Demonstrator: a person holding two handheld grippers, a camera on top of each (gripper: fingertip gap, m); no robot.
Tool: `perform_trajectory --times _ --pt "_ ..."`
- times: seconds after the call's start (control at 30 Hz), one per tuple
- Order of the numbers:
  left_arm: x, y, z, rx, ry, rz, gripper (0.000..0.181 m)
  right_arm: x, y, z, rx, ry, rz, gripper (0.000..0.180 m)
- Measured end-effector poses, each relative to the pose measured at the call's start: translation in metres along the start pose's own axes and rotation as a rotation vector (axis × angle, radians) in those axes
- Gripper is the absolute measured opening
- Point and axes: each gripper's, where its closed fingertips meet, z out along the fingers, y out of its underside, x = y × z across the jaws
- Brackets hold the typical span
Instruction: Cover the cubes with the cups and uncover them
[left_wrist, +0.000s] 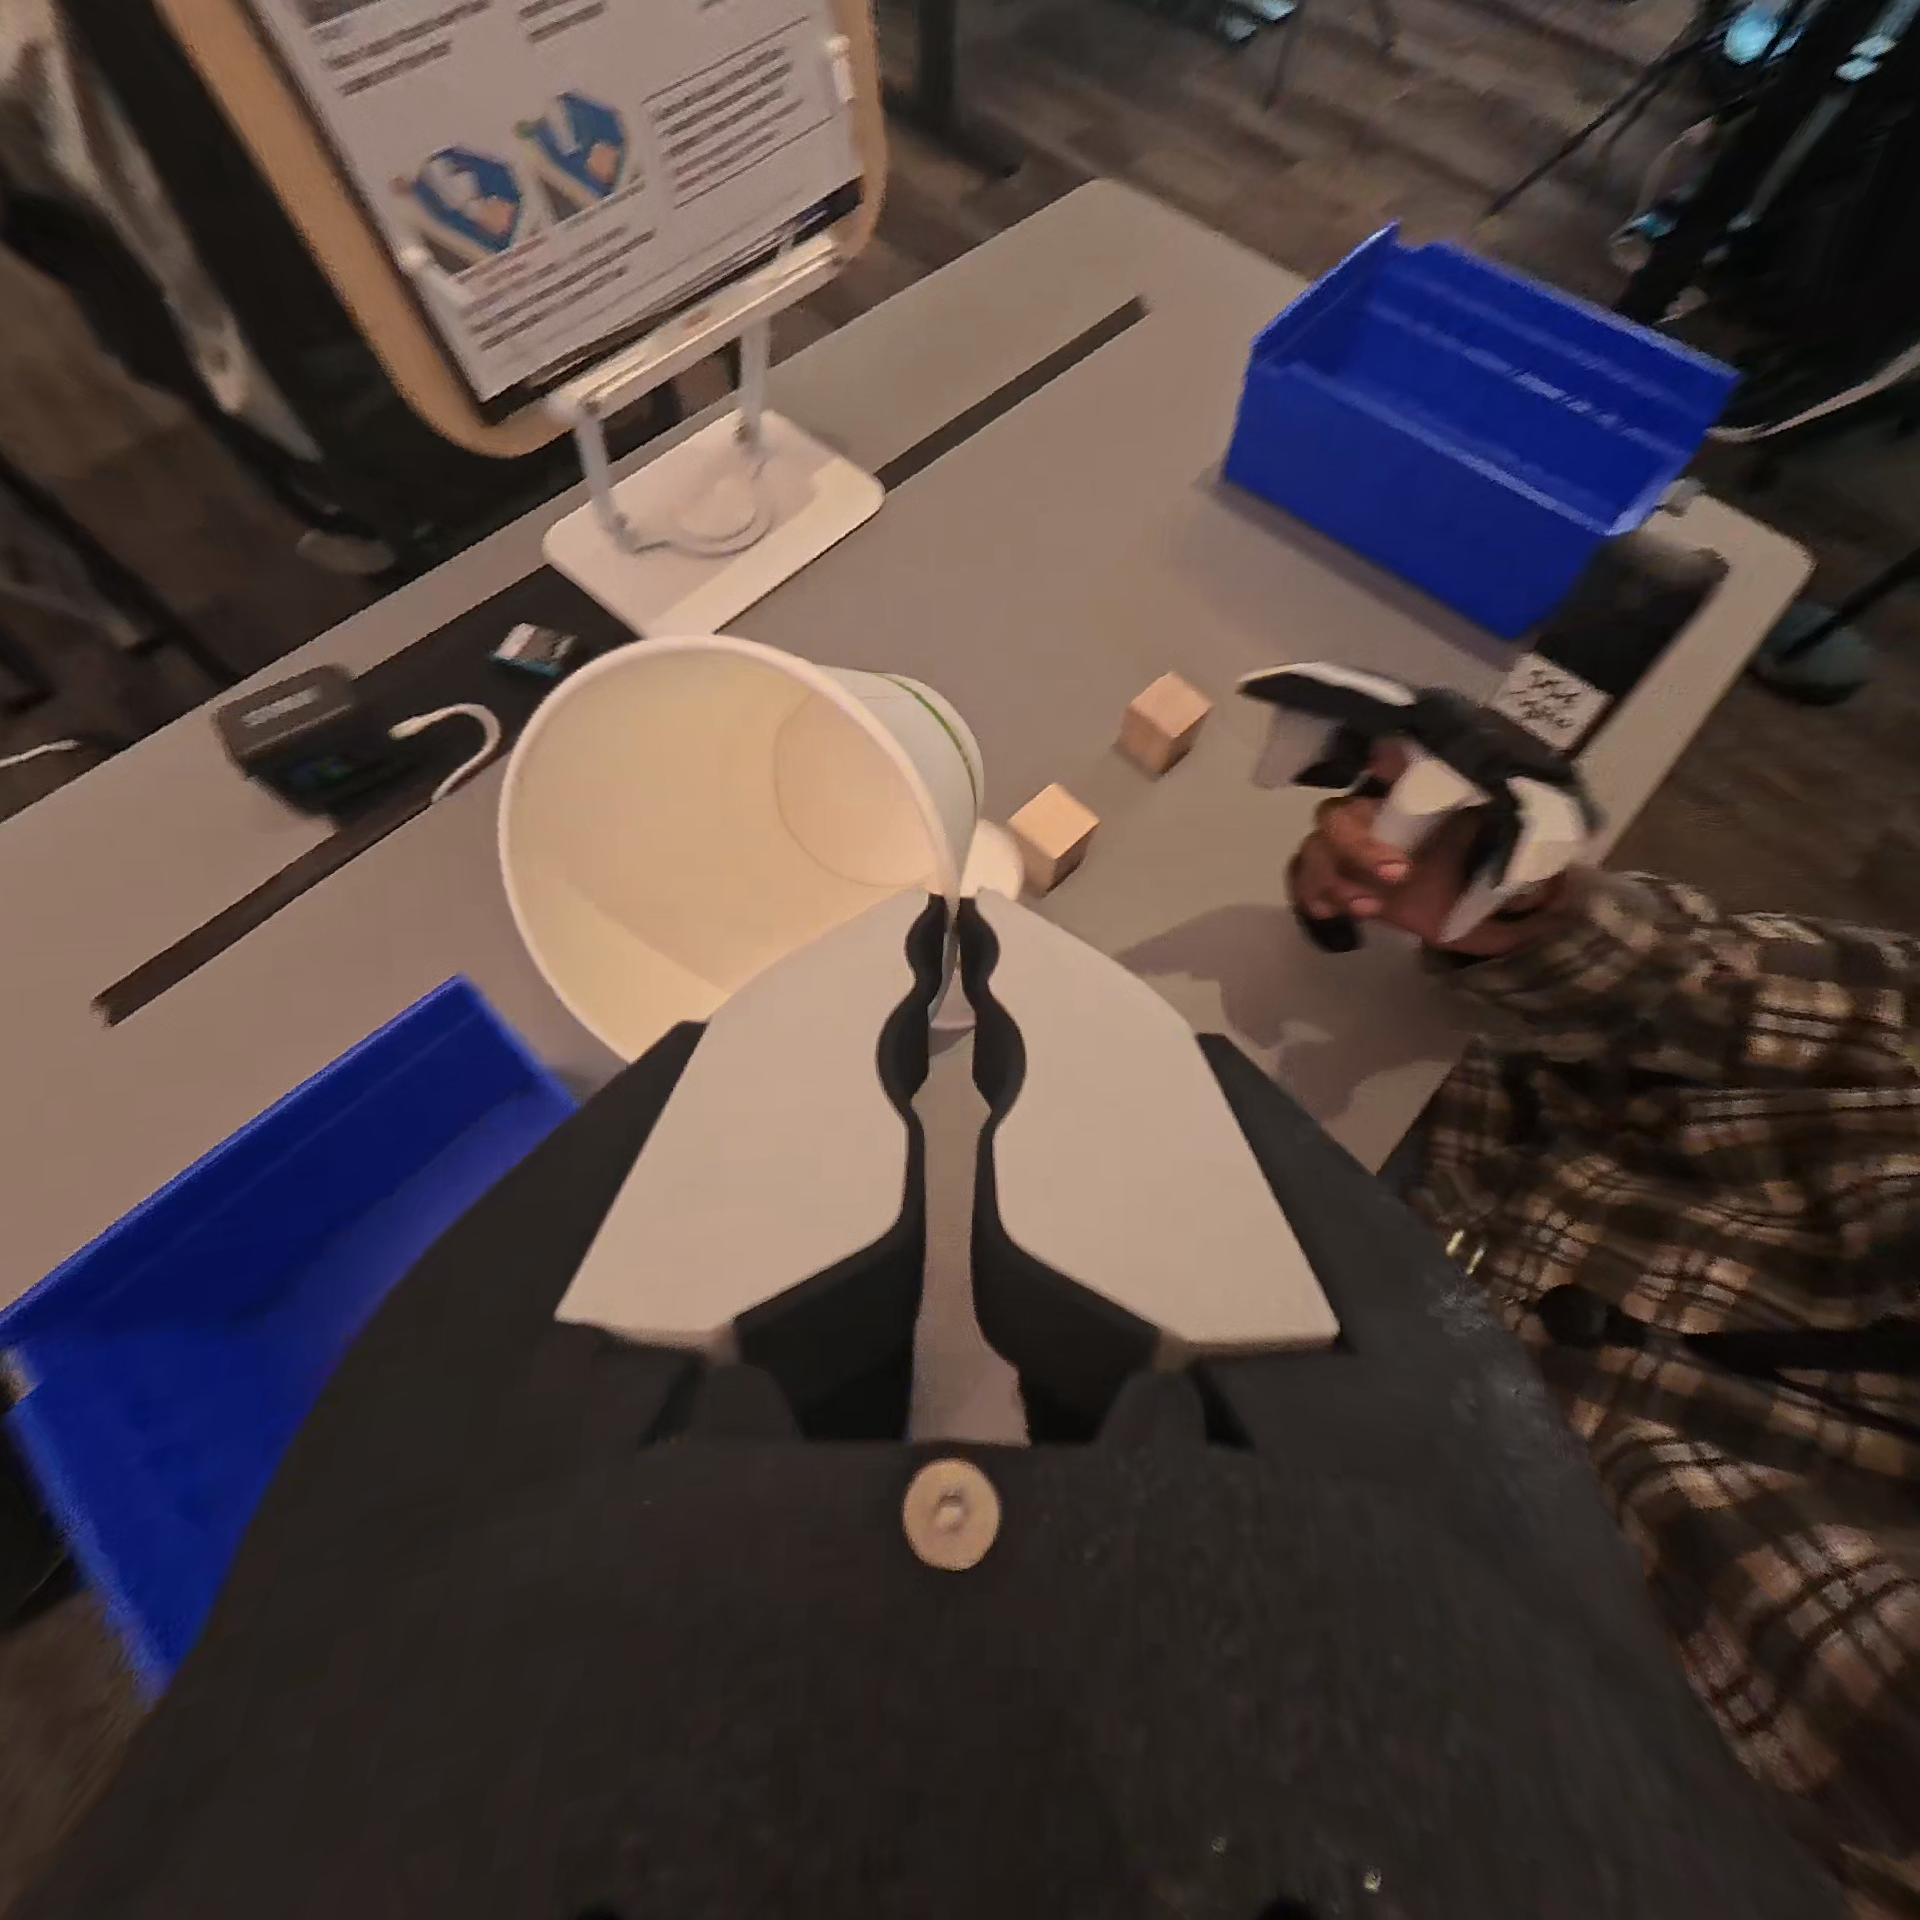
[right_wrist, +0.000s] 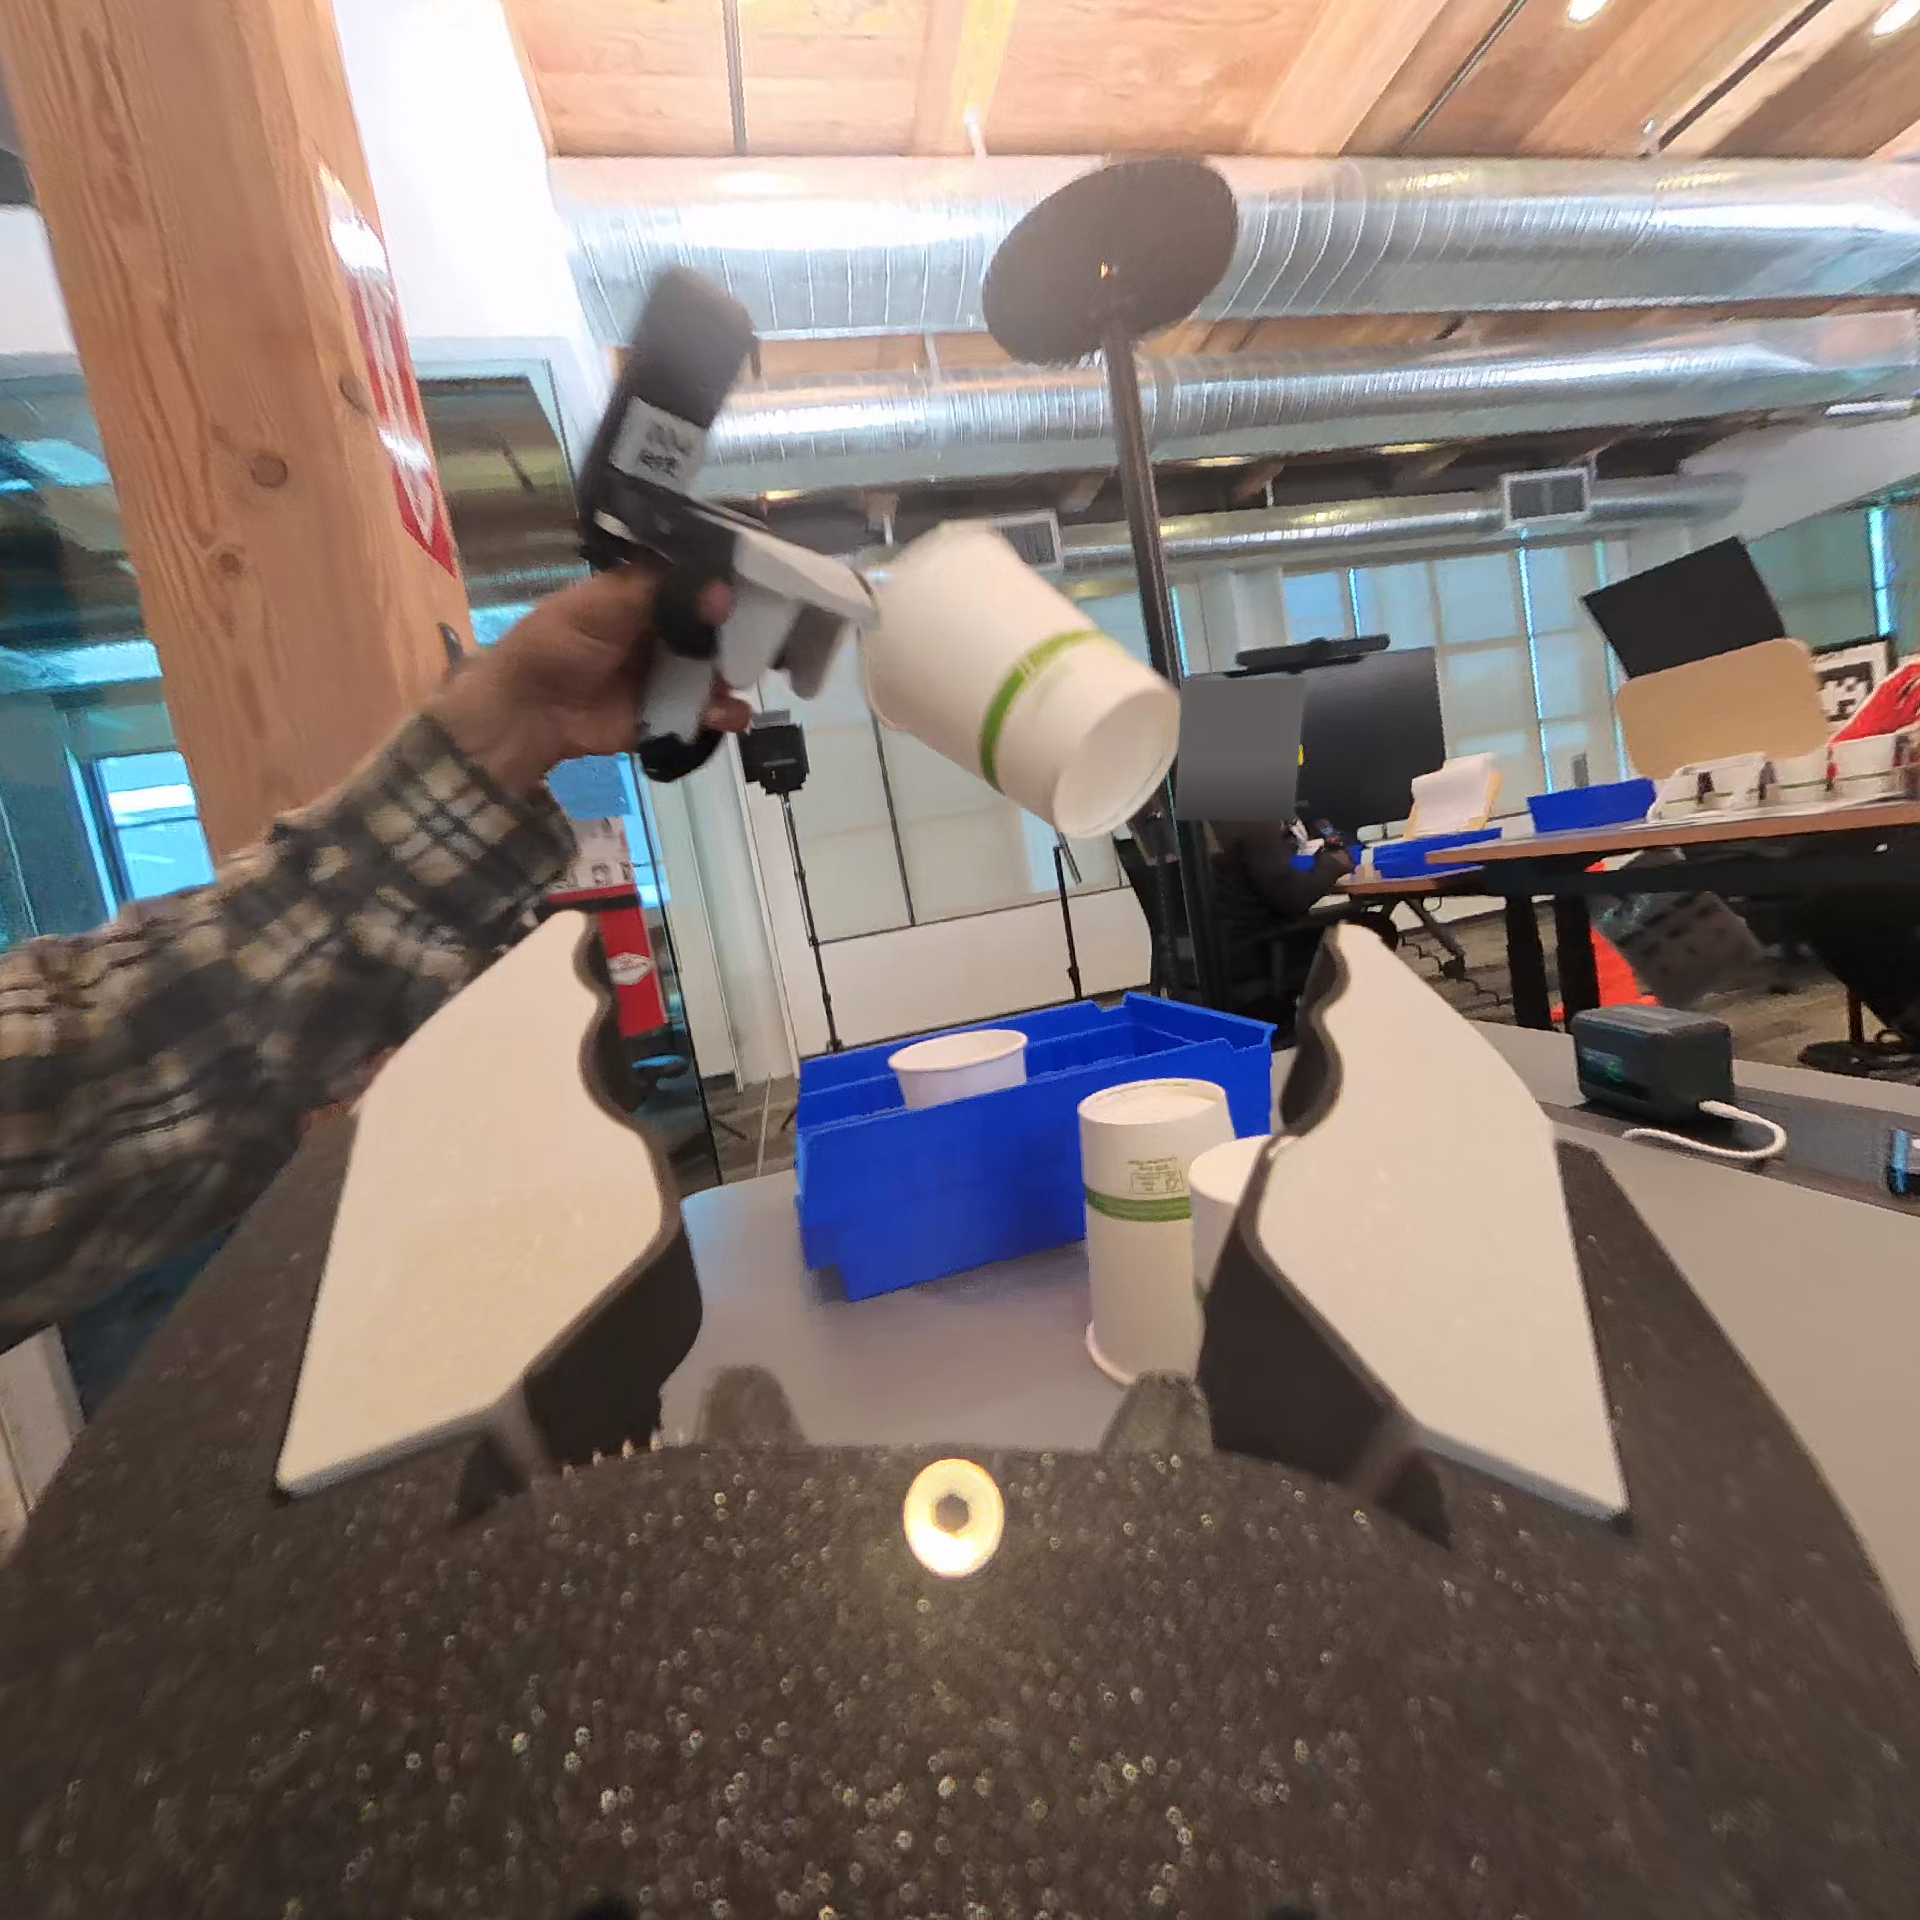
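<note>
On the smooth grey worktop (left_wrist: 1039, 582), a ribbed blue plastic bin (left_wrist: 260, 1195) sits at the left edge. The left gripper (left_wrist: 951, 914) pinches the thin rolled rim of a white paper cup (left_wrist: 707, 831) with a green band, held tilted in the air, its hollow mouth toward the camera. Right of it lie two pale wooden cubes (left_wrist: 1051, 836), bare and slightly apart. Farther right, the right gripper (right_wrist: 956, 1039) hangs spread, holding nothing; two inverted paper cups (right_wrist: 1143, 1236) stand just beyond it.
</note>
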Motion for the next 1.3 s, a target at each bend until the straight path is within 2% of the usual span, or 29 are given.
perform_trajectory --times 0.17,0.4,0.63,0.8,0.93,1.13,1.3 --pt "0.05 -0.007 0.028 0.123 0.179 0.007 0.002 0.017 0.0 0.023 -0.017 -0.025 -0.002 0.13" --pt "0.1 -0.001 0.06 0.283 0.441 -0.061 0.002 0.019 -0.01 0.025 -0.055 -0.109 0.086 0.128" --pt "0.115 0.021 0.088 0.321 0.56 -0.132 0.002 0.014 -0.01 0.019 -0.13 -0.187 0.155 0.111" --pt "0.121 0.026 0.094 0.36 0.643 -0.177 0.002 0.018 0.003 0.016 -0.3 -0.178 0.164 0.094" --pt "0.125 0.026 0.093 0.405 0.714 -0.214 0.002 0.017 -0.004 0.014 -0.37 -0.174 0.118 0.093" --pt "0.111 0.033 0.096 0.451 0.642 -0.25 0.032 0.025 -0.023 0.005 -0.62 -0.137 -0.069 0.093" --pt "0.089 0.042 0.077 0.524 0.504 -0.237 0.033 0.052 -0.029 -0.009 -0.953 -0.071 -0.258 0.093"
